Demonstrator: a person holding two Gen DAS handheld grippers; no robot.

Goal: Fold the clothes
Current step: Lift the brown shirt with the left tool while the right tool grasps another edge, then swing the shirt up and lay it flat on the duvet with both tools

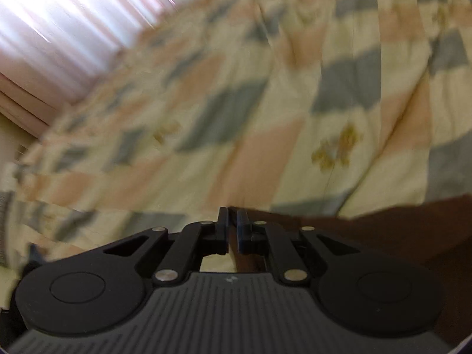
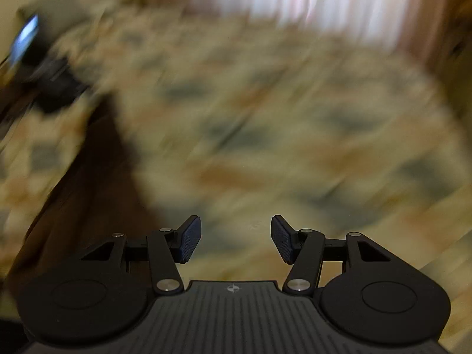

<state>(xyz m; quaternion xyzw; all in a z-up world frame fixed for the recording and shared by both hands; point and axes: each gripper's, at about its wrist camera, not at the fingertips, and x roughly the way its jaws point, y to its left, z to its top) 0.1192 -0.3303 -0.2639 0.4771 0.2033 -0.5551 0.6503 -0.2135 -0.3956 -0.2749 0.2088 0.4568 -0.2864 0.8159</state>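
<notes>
Brown garment (image 1: 383, 236) pinched by left gripper (image 1: 233, 230), draped over checked bedspread (image 1: 265, 103)

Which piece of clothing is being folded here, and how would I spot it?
Start from the big patchwork bedspread of cream, peach and grey-blue squares that fills both views. On it lies a plain dark brown garment, with one edge pinched in the closed left gripper. It is the only dark, unpatterned cloth there.
</notes>
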